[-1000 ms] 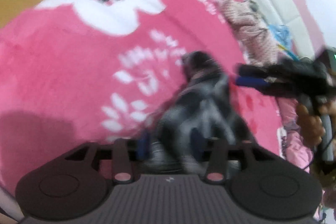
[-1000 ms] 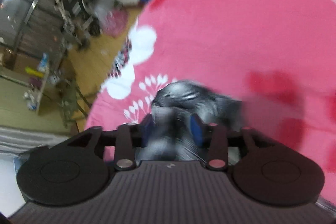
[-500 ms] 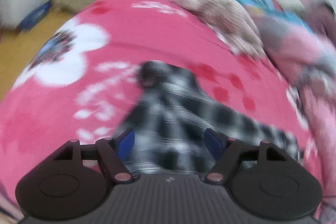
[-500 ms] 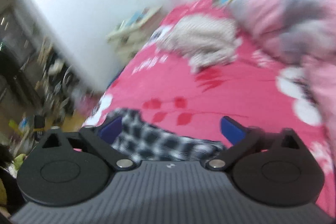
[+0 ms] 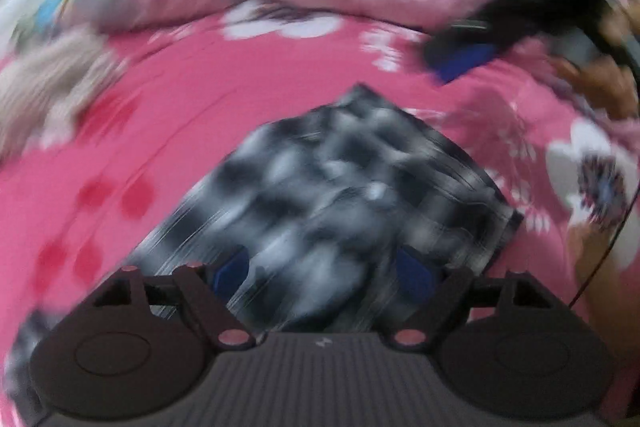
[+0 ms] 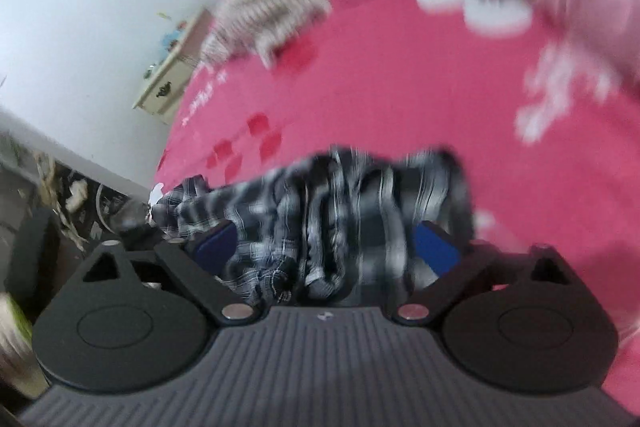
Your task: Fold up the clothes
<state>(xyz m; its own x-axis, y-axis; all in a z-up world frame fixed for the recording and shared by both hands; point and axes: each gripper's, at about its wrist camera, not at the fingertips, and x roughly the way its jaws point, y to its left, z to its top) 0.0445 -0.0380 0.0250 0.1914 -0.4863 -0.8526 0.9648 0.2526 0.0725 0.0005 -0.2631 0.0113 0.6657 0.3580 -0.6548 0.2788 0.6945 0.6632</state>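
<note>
Pink floral bedspread; white wall; cream nightstand.

Each handheld unit has a matte black body. The left gripper and the right gripper share one design. A ribbed dark grey plate fills the lower centre of each view and bears a small pale logo near its top edge. Two rounded black lobes flank the plate, each with a shallow oval recess. Slim black link arms run from the lobes to the fingers and pivot on bright round pins. The finger pads are blue. In the left wrist view the right unit appears blurred, black with a blue pad.
</note>
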